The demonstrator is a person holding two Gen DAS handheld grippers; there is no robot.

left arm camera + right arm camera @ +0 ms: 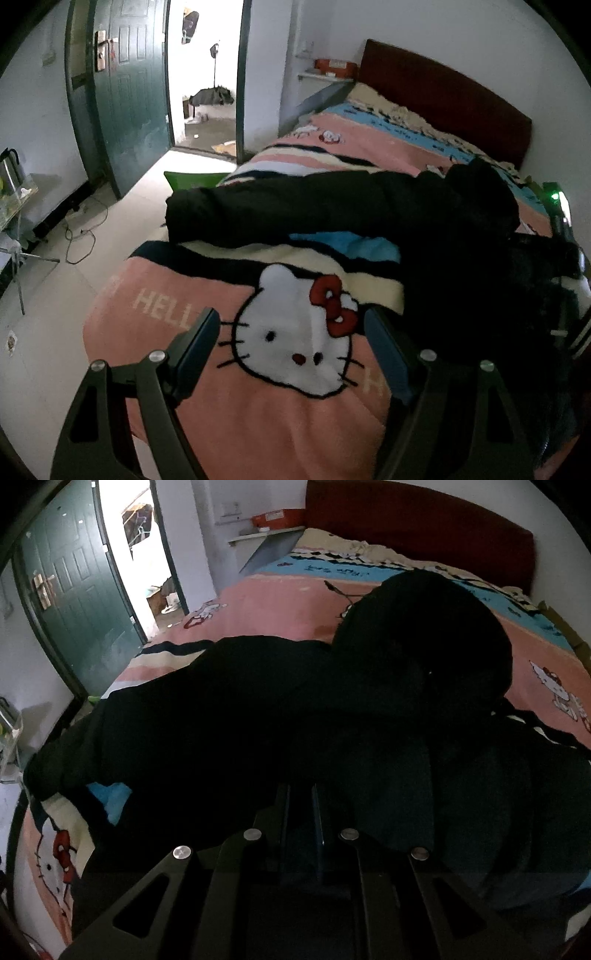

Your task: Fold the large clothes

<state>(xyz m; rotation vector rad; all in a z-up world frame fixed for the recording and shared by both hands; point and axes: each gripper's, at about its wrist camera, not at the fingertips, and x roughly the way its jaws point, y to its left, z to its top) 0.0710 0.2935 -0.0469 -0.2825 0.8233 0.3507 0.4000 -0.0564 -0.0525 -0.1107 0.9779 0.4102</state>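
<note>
A large black garment (332, 206) lies across the bed on a pink cartoon-cat blanket (229, 424). One long part reaches toward the bed's left edge, and its rounded hood (424, 635) lies toward the headboard. My left gripper (291, 317) hovers open over the white cat face, just left of the garment's near edge, with nothing between its fingers. My right gripper (300, 794) is low over the black garment (258, 709) with its jaws shut. The cloth there is too dark to show whether a fold is pinched.
A dark red headboard (443, 96) closes the far end of the bed. On the left are tiled floor with loose cables (81, 236), a metal stand (18, 266), a green object (192, 179) by the bed and an open green door (125, 92).
</note>
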